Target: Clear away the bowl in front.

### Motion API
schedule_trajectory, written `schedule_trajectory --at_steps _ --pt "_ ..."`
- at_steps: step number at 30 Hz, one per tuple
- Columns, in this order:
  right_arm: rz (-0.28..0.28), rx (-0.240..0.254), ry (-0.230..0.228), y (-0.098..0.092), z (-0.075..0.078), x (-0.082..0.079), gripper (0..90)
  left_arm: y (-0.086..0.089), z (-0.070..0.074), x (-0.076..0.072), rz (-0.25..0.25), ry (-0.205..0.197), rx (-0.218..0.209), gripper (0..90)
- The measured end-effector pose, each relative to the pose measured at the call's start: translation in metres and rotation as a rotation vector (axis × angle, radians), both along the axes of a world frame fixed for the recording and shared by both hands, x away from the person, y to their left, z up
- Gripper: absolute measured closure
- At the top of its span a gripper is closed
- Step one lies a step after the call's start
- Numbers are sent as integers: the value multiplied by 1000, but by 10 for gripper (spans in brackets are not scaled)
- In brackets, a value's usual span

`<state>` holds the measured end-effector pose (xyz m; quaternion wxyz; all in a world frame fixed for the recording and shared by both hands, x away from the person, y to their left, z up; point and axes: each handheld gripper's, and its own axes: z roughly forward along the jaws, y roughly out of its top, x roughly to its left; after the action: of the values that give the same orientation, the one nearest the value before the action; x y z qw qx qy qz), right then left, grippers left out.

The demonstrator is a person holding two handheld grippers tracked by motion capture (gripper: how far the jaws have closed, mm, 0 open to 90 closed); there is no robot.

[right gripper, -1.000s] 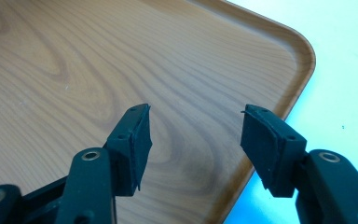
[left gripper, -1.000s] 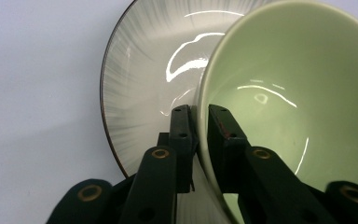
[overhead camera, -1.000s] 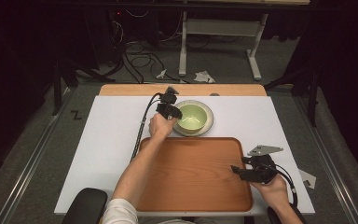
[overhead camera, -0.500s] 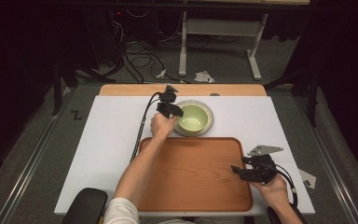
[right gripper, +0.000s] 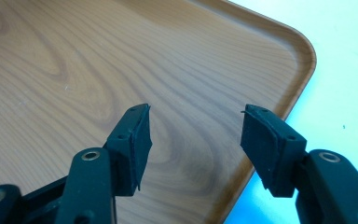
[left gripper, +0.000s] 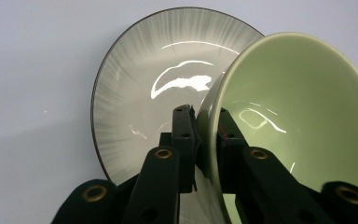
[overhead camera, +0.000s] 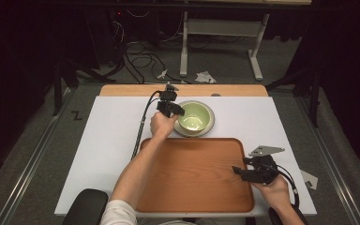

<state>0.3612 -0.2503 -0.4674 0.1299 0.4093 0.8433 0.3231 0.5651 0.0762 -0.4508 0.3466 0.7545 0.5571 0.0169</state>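
Observation:
A pale green bowl sits on a grey-white plate behind the wooden tray. My left gripper is shut on the bowl's left rim. In the left gripper view the bowl is tilted up off the plate, with one jaw outside its wall and the other inside; the gripper pinches the rim. My right gripper hovers over the tray's right side, open and holding nothing. In the right gripper view its jaws stand wide apart above the tray's wood.
A white sheet covers the table, with a wooden strip along the far edge. Cables and a metal stand lie on the floor beyond. A small scrap of paper lies right of the table.

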Motion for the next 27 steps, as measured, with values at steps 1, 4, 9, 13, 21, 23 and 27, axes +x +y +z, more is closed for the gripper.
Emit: schedule_trajectory --at_steps 1,4,9,13,21,23,27 --pt "0 -1 0 0 0 0 429 0 1 0 2 -3 0 818" --pt "3 -2 2 0 0 0 429 2 2 -1 -4 -3 1 818" --pt "4 -3 1 0 0 0 429 4 8 -4 -25 -10 -6 819" --pt "5 -6 -1 -1 0 0 429 5 13 -8 -44 -15 -1 818" --pt "7 -7 -6 0 0 1 429 7 21 -14 -73 -32 -8 818" --pt "6 -9 -7 0 0 1 429 8 23 -15 -85 -35 -7 818" --pt "3 -7 -5 0 0 0 429 7 26 -18 -99 -39 -9 818"
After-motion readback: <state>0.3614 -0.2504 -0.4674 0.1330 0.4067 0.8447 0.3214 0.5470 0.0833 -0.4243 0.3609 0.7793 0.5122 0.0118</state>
